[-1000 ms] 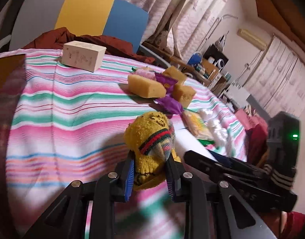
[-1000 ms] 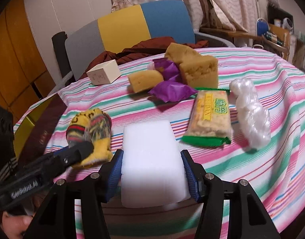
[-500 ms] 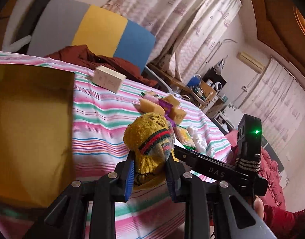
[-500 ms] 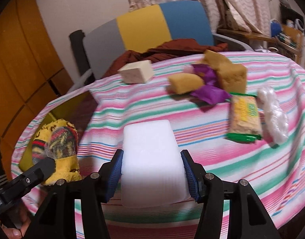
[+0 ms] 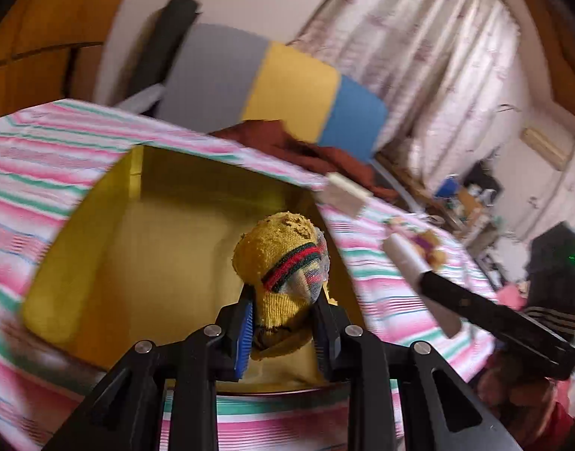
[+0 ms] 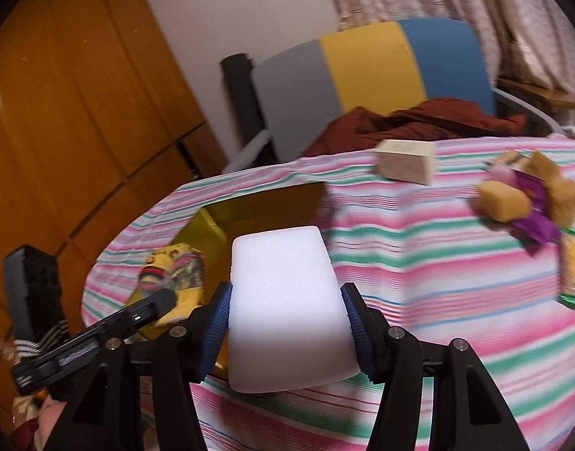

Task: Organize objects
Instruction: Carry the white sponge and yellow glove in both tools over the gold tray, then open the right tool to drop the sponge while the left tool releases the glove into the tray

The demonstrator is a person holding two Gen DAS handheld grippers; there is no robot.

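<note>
Delivery step: we carry two things to the yellow box [image 5: 137,248] at the near left of the striped table [image 5: 32,173].

Our left gripper [image 5: 283,323] pinches the rolled yellow sock [image 5: 283,263] above the box's open mouth; our right gripper [image 6: 285,323] clamps the white foam block [image 6: 283,300] just beside it. Next, we judge, each needs lowering inside the walls before letting go, one at a time, since the two grippers crowd each other. Farther right lie a cream carton [image 6: 405,165], sponges [image 6: 503,201], purple wrappers [image 6: 535,221] and a snack packet [image 6: 574,270], well apart from our path.
</note>
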